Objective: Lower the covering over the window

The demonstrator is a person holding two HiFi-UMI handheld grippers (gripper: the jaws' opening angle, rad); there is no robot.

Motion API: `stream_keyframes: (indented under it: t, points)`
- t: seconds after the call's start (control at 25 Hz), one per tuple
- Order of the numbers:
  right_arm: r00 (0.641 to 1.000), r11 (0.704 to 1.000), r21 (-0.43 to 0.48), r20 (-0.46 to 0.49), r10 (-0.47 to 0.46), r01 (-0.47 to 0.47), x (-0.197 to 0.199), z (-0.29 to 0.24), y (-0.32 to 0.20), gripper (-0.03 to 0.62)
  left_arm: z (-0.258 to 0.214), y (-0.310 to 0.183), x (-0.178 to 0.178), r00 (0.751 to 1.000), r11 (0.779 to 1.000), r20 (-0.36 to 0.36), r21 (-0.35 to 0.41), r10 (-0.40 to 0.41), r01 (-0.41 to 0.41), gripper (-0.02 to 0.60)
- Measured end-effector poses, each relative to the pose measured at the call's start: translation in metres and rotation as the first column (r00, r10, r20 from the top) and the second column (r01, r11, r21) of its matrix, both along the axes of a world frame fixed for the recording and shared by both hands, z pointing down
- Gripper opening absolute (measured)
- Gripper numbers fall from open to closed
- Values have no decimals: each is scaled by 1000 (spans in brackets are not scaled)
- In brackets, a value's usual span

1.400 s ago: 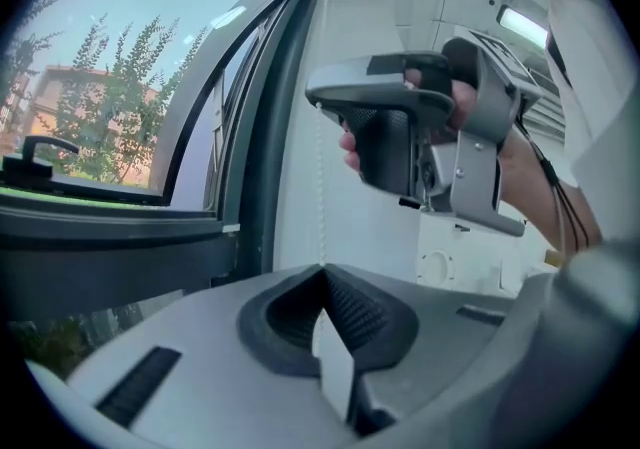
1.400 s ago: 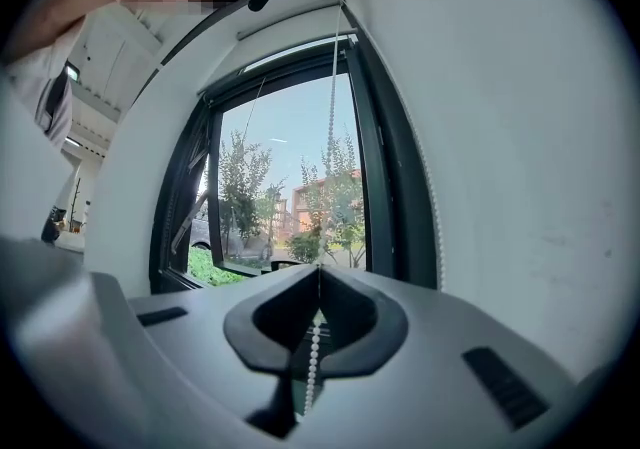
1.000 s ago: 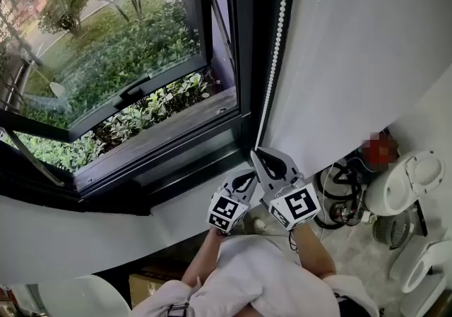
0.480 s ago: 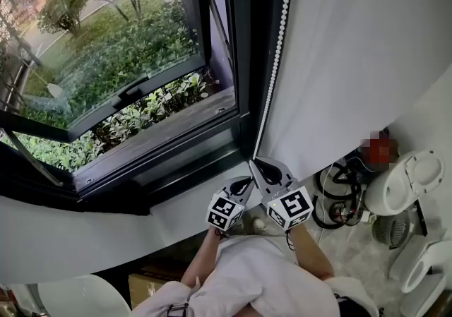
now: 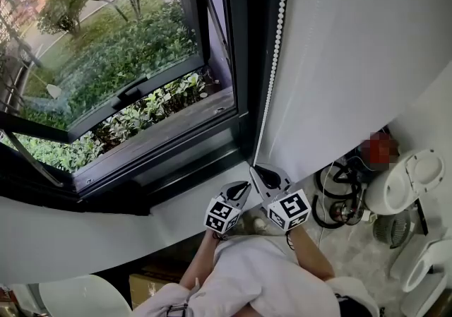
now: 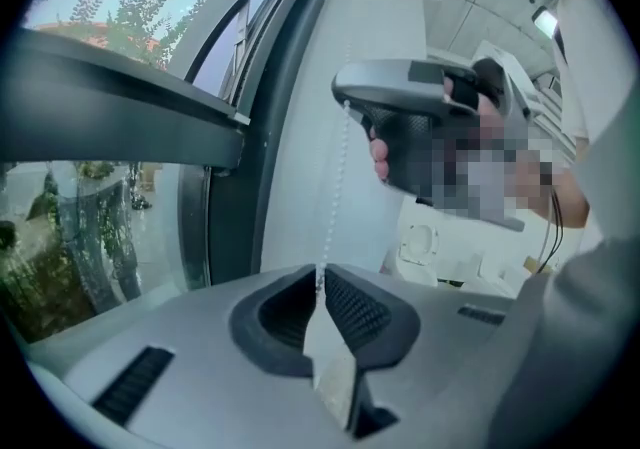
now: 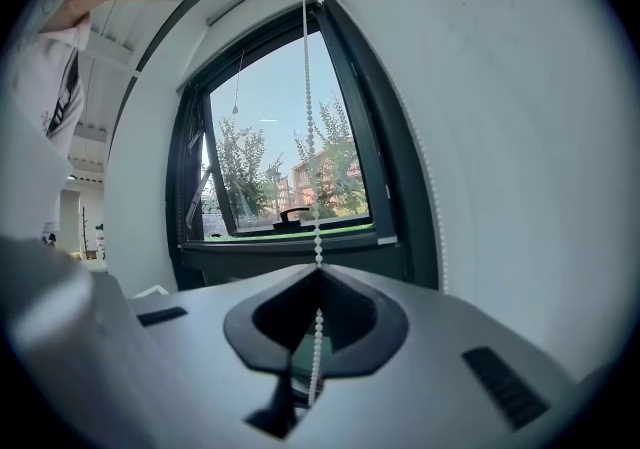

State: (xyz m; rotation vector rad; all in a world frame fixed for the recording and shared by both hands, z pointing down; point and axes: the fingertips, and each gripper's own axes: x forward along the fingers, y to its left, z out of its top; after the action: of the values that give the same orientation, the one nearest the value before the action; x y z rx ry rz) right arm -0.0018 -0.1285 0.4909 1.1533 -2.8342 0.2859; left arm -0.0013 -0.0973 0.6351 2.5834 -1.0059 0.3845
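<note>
my left claw [image 5: 246,185] and my right claw [image 5: 253,169] sit close together under the lower right corner of the window [image 5: 127,54], with the right one just above the left. each is pinched shut on the white bead chain [image 5: 274,75]. the chain hangs taut down the right edge of the dark window frame, beside the white wall [image 5: 367,61]. through the glass i see trees and shrubs. i cannot pick out the covering itself in any view.
</note>
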Motion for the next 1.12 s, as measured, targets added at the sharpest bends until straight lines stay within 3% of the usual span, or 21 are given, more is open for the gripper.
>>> stream_keyframes:
  t: [0.08,0.16,0.52,0.72,0.88,1.12]
  points:
    - [1000,1000,1,4,7,-7,4,1,-1,-3,-11,2,-4,1000,1000,-8,21,0,0,42]
    - [1000,1000,1,5,12,-12,7,2,-3,-3,-27,3,-6,1000,999,-20,44,7,-6,114]
    - [1000,1000,1,19,10,-10,8,2,1,-3,-142,-5,-21,997,970,-80,244,-1,20,120]
    - [1000,1000,1,26,12,-12,8,1,4,-3,-213,-11,-18,993,931,-115,364,22,22,120]
    - [1000,1000,1,24,11,-11,8,-1,6,-3,-272,-22,-6,987,886,-148,463,55,20,120]
    - [1000,1000,3,22,11,-11,6,0,10,-3,-318,-38,7,984,848,-162,530,79,19,120]
